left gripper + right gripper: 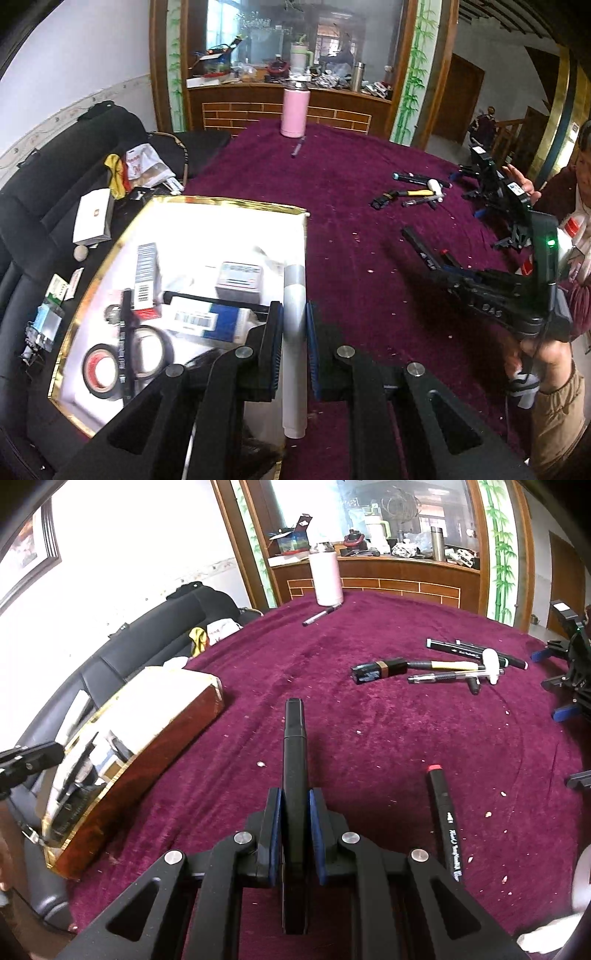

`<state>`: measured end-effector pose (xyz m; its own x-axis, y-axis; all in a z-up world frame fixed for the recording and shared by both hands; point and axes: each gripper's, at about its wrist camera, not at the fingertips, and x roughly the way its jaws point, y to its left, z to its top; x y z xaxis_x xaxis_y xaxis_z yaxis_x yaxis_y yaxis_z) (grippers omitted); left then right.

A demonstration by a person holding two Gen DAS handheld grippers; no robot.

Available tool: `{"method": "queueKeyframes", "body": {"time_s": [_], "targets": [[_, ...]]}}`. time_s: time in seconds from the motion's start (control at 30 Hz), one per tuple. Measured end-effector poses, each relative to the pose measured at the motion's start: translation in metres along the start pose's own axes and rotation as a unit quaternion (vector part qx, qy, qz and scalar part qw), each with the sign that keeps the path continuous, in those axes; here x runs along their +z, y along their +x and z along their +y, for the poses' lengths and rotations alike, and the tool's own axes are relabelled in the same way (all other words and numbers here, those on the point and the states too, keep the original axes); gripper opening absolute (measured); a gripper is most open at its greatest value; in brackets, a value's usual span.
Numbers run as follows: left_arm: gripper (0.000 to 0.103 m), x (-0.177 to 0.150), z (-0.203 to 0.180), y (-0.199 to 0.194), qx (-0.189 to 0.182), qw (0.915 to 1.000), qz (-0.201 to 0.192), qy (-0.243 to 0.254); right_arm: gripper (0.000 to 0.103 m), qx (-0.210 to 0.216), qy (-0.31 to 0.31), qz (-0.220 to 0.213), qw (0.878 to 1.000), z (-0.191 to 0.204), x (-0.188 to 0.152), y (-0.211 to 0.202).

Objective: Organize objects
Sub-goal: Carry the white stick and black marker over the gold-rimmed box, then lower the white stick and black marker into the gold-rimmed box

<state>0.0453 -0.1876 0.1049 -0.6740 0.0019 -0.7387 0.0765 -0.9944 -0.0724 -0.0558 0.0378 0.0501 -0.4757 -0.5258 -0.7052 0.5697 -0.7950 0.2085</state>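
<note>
In the left wrist view my left gripper is shut on a white and grey marker, held above the right edge of a gold-rimmed box with small cartons, tape rolls and a pen inside. My right gripper is shut on a black marker that points away over the purple cloth. The left wrist view shows the same gripper from the side, held in a hand. A red-tipped black marker lies just right of it. More pens and a white-headed hammer lie further back.
A pink flask stands at the table's far edge with a grey pen beside it. A black sofa left of the table carries boxes and bags. Spare grippers sit at the right. A person sits at the right.
</note>
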Motion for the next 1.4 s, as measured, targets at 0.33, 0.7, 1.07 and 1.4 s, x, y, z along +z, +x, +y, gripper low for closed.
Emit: {"method": "queueKeyframes", "body": {"time_s": [0.33, 0.7, 1.07, 1.4], "targets": [[0.012, -0.004, 0.030, -0.005, 0.033, 0.9992, -0.008, -0.021, 0.016, 0.025, -0.029, -0.019, 0.999, 0.044, 0.013, -0.011], [0.012, -0.010, 0.055, -0.011, 0.074, 0.9967, -0.019, -0.029, 0.016, 0.061, -0.070, -0.023, 0.995, 0.102, 0.025, -0.011], [0.012, -0.015, 0.082, -0.018, 0.089, 0.9945, -0.022, -0.049, 0.016, 0.085, -0.094, -0.016, 0.992, 0.139, 0.027, -0.003], [0.012, -0.023, 0.103, -0.020, 0.104, 0.9923, -0.020, -0.064, 0.016, 0.100, -0.108, -0.008, 0.989, 0.161, 0.026, 0.004]]}}
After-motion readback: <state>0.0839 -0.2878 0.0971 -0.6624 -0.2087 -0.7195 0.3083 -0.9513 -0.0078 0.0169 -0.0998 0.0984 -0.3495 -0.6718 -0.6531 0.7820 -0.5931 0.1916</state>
